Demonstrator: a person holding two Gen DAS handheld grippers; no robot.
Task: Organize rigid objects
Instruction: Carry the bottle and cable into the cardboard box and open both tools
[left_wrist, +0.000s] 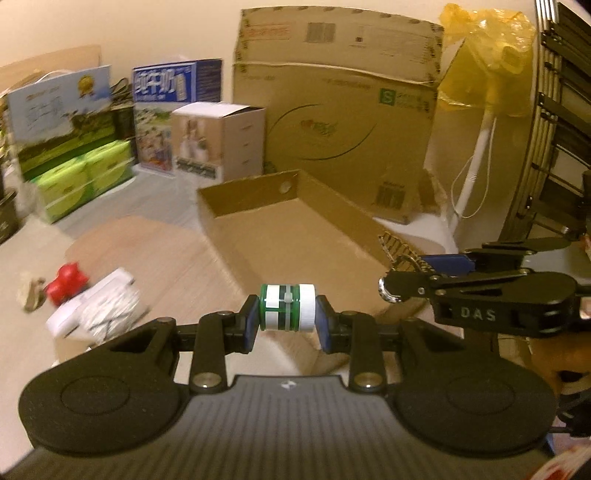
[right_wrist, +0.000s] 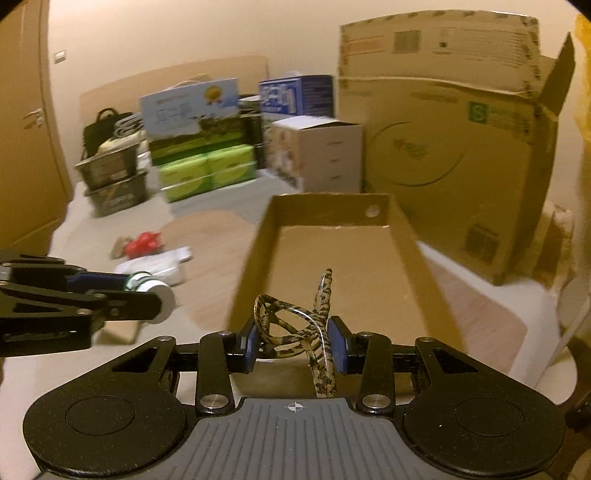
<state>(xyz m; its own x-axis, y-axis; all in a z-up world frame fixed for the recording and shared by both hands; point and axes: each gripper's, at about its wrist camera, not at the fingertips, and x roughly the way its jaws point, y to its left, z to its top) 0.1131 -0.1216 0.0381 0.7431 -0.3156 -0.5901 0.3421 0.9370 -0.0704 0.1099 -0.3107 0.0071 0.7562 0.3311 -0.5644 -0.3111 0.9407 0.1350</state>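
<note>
In the left wrist view my left gripper (left_wrist: 287, 323) is shut on a small green bottle with a white cap (left_wrist: 288, 307), held sideways between the blue pads. In the right wrist view my right gripper (right_wrist: 295, 341) is shut on folded tortoiseshell glasses (right_wrist: 291, 325); one temple sticks up. Both are held above the floor just before a shallow open cardboard tray (left_wrist: 255, 192) (right_wrist: 332, 216), whose visible floor is bare. Each gripper shows in the other's view: the right gripper (left_wrist: 397, 286) with the glasses (left_wrist: 397, 245), the left gripper (right_wrist: 155, 295) with the bottle (right_wrist: 146, 282).
On the floor to the left lie a red object (left_wrist: 68, 282) (right_wrist: 142, 243) and a white packet (left_wrist: 98, 314) (right_wrist: 159, 266). Behind the tray stand a large cardboard box (left_wrist: 340, 122), smaller boxes (left_wrist: 221, 140) and green packs (left_wrist: 85, 177). A white fan stand (left_wrist: 469, 173) is at the right.
</note>
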